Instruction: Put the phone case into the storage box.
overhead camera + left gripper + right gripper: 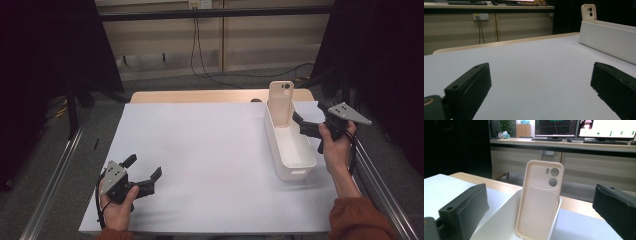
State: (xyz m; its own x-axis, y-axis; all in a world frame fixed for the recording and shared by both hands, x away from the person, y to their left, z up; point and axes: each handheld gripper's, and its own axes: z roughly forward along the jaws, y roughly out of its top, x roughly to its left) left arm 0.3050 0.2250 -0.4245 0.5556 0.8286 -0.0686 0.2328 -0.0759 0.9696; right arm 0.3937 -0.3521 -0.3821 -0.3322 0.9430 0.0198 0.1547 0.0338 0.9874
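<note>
Nearest to the high camera, at the bottom left, the person's left hand (pixel 116 210) holds the left tool (pixel 145 173) low over the white sheet that covers the wooden table (pixel 200 150). Its two black jaws are spread wide with nothing between them, and they point toward the middle of the table. I judge that it waits there, well apart from the work on the other side.

Farther off, on the right part of the table, stands the long white plastic bin (pixel 292 147), with its short end toward the person. At the far end of the bin, the beige soft phone case with two round camera holes (pixel 540 200) stands upright and leans against the end wall; this wall is probably what keeps it from falling.

The right tool (pixel 306 122), held in the right hand (pixel 336 150), is just beside the bin at its far right side. Its jaws are open, one on each side of the case in the right gripper view, and seem not to touch it, though the depth is hard to judge. This looks like lining up for a grasp.
</note>
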